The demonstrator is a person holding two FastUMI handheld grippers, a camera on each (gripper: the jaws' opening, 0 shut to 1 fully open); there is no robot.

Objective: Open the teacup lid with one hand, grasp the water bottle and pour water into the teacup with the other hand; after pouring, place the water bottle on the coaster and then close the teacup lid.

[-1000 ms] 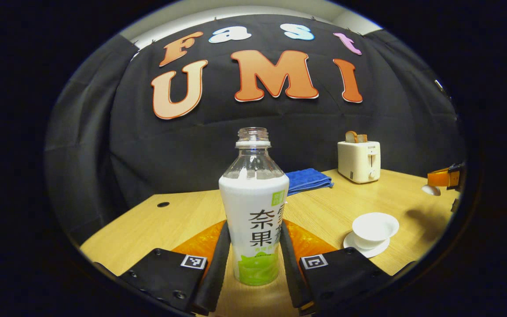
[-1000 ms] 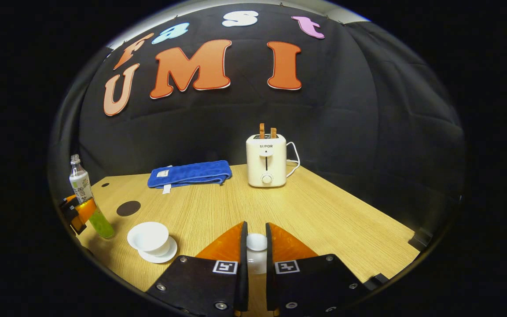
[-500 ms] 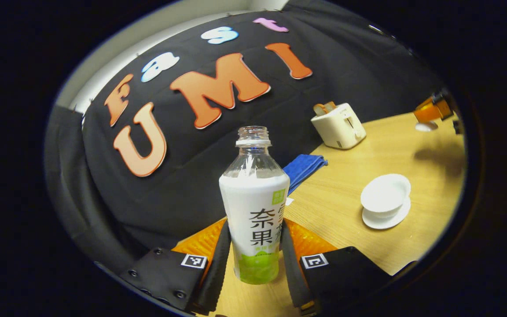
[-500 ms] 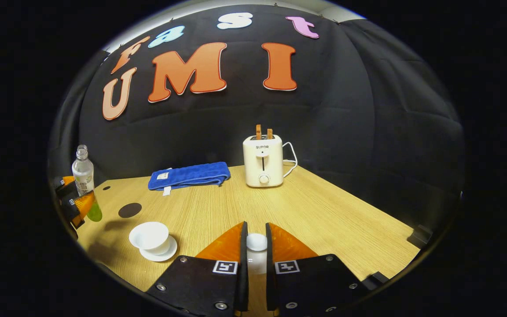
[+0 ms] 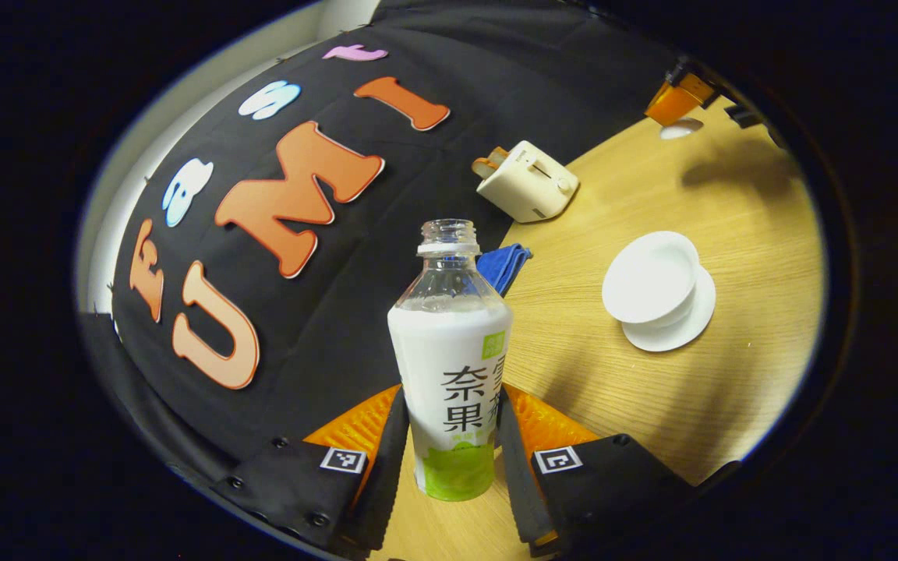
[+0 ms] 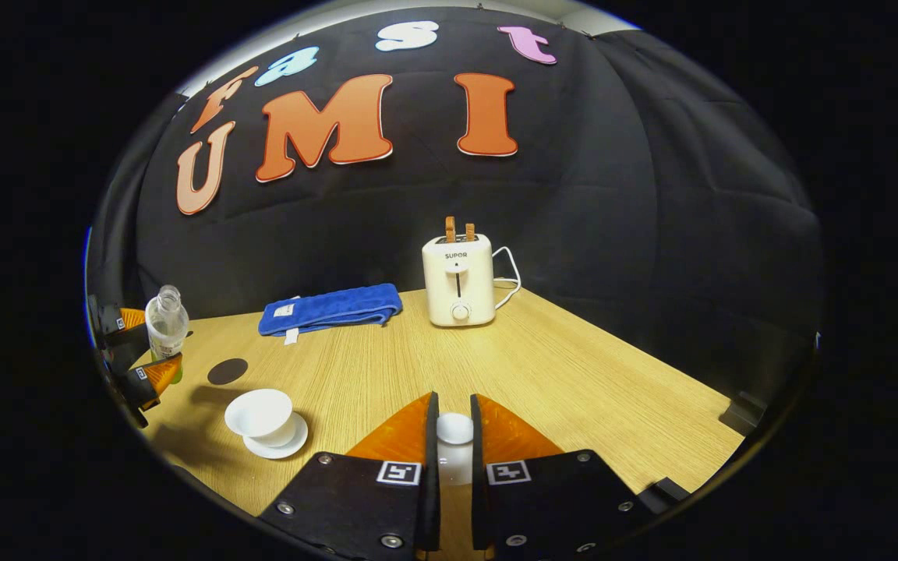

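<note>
Since a second ago, bottle lifted and tipped toward open cup, pinched in left gripper; lid clamped in right gripper, right of cup; coaster behind cup; pour imminent.

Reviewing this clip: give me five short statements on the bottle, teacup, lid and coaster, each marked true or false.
1. The left hand-held gripper grips the water bottle. True.
2. The bottle is capped. False: its neck is open.
3. The teacup is covered. False: the right hand-held gripper holds the lid away from it.
4. The bottle stands on the coaster. False: it is held in the air, tilted, and the coaster is bare.
5. The teacup sits on a saucer. True.
</note>
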